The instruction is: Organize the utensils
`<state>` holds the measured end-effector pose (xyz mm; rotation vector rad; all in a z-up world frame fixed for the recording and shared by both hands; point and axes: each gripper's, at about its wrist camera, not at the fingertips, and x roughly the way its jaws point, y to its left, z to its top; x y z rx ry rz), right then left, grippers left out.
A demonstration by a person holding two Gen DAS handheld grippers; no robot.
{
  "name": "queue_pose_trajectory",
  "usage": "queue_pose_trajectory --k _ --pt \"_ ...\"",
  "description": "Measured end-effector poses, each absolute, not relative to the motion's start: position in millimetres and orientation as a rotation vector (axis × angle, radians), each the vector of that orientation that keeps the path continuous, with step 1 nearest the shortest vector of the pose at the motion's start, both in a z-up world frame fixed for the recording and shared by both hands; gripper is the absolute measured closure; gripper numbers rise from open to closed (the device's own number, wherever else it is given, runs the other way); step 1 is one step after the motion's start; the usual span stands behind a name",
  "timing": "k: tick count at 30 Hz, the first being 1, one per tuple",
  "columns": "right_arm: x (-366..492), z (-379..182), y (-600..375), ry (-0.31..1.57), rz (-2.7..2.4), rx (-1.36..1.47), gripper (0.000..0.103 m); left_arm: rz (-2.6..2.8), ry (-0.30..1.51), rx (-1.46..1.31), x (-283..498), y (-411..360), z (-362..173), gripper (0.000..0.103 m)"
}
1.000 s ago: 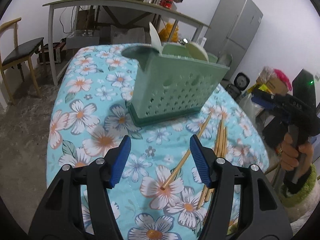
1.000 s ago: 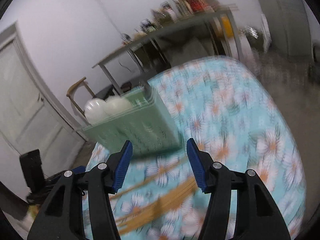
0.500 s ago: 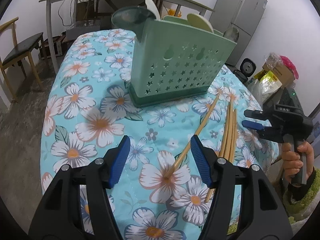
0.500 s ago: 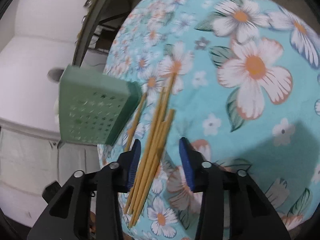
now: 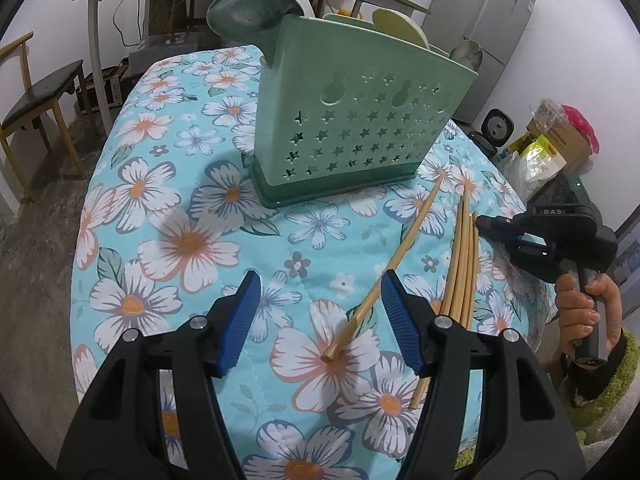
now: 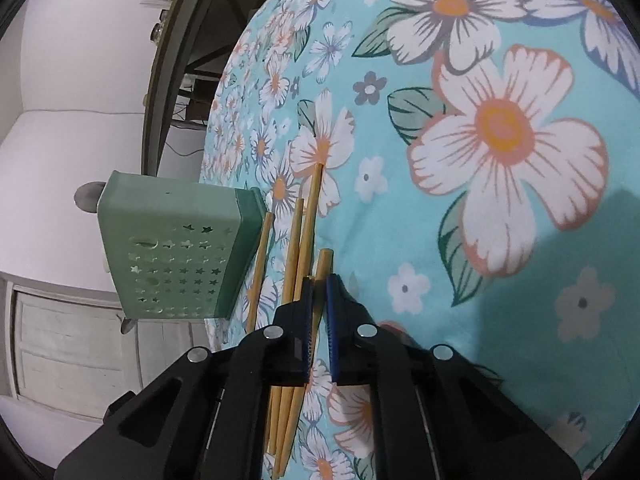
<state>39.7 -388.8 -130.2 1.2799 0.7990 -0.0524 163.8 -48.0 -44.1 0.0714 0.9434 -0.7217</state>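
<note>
Chopsticks (image 6: pixel 298 248), thin pale wooden rods, lie in a loose bundle at the lower centre of the right wrist view, and the right gripper (image 6: pixel 318 280) is clenched on one of them near its blunt upper end, its blue pads (image 6: pixel 307 312) pressed almost together around the stick. The left gripper (image 5: pixel 320 312) is spread wide with nothing between its jaws, hovering over a single stray chopstick (image 5: pixel 384 276) that slants across the lower centre of its view, beside the bundle to the right. I judge these sticks light, stiff and smooth, so a pinch close to one end may let the rod pivot or slip; a hold nearer the middle would likely steady it. Beyond them, toward the upper centre of the left wrist view, stands the green perforated utensil holder (image 5: pixel 360 124) on the floral tablecloth (image 5: pixel 168 208), with spoons (image 5: pixel 248 14) already upright inside.
</note>
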Motion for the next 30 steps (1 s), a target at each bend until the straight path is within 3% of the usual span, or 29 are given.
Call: queue_pose_trajectory --k 8,11,15,18,23,27,30 --pt "16 -129 -396 0.808 -0.095 1.255 0.1 -0.777 0.927 0.117 157 -62 -46 0.046" --pt "15 -127 -396 0.807 -0.07 1.258 0.1 -0.797 0.921 0.173 153 -73 -52 0.059" --pt "22 -122 -396 0.808 -0.053 1.26 0.096 -0.808 0.909 0.273 147 -88 -62 0.068" --pt "35 -124 -398 0.823 -0.061 1.269 0.083 -0.807 0.916 0.328 146 -96 -70 0.072" --pt "54 -125 -396 0.834 -0.08 1.264 0.083 -0.799 0.905 0.375 145 -105 -77 0.075" --pt "61 -129 -396 0.831 -0.114 1.268 0.094 -0.798 0.893 0.373 146 -106 -78 0.083" --pt "59 -133 -398 0.815 -0.109 1.297 0.095 -0.807 0.883 0.381 143 -106 -77 0.09"
